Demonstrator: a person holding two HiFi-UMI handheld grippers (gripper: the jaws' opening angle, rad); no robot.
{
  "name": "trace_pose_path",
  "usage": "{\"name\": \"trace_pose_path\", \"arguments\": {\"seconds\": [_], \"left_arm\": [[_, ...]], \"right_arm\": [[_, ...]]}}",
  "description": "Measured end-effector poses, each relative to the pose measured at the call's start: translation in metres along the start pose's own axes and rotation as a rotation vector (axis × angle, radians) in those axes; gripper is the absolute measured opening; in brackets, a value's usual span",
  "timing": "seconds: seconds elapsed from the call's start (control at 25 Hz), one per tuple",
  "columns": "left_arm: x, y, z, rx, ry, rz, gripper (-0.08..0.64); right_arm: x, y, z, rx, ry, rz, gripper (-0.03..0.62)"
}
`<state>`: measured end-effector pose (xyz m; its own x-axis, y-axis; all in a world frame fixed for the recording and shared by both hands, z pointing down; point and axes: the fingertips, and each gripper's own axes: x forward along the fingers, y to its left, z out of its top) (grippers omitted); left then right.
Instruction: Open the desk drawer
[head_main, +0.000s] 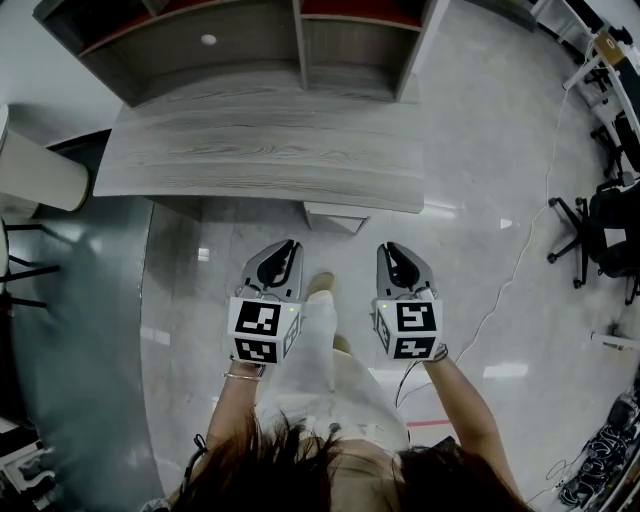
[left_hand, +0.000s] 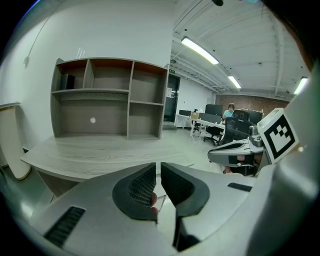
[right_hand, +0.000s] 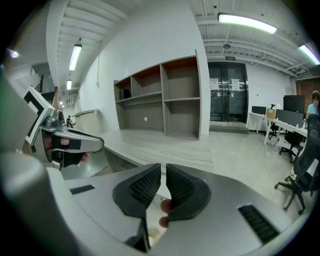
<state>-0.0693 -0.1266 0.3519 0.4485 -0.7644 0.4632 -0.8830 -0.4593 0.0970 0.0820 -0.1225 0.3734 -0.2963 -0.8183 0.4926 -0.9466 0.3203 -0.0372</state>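
The person is holding the left gripper (head_main: 287, 250) and the right gripper (head_main: 390, 252) side by side above the floor (head_main: 480, 250), both pointing toward twelve o'clock at the desk (head_main: 260, 150). Each is showing its jaws closed to a thin slit, gripping nothing. A pale block under the desk's front edge, probably the drawer (head_main: 335, 216), is sitting at twelve o'clock from the grippers, apart from both.

Left tool (head_main: 283, 252) and right tool (head_main: 393, 254) side by side, jaws closed, empty, angled downward
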Motion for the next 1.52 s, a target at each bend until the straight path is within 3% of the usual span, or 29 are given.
{"name": "trace_pose_path", "arguments": {"seconds": [1.52], "left_arm": [[0.084,0.029,-0.064,-0.066,0.141,0.015,0.037]], "right_arm": [[0.08,-0.025,-0.059,0.016,0.156,0.017,0.028]]}}
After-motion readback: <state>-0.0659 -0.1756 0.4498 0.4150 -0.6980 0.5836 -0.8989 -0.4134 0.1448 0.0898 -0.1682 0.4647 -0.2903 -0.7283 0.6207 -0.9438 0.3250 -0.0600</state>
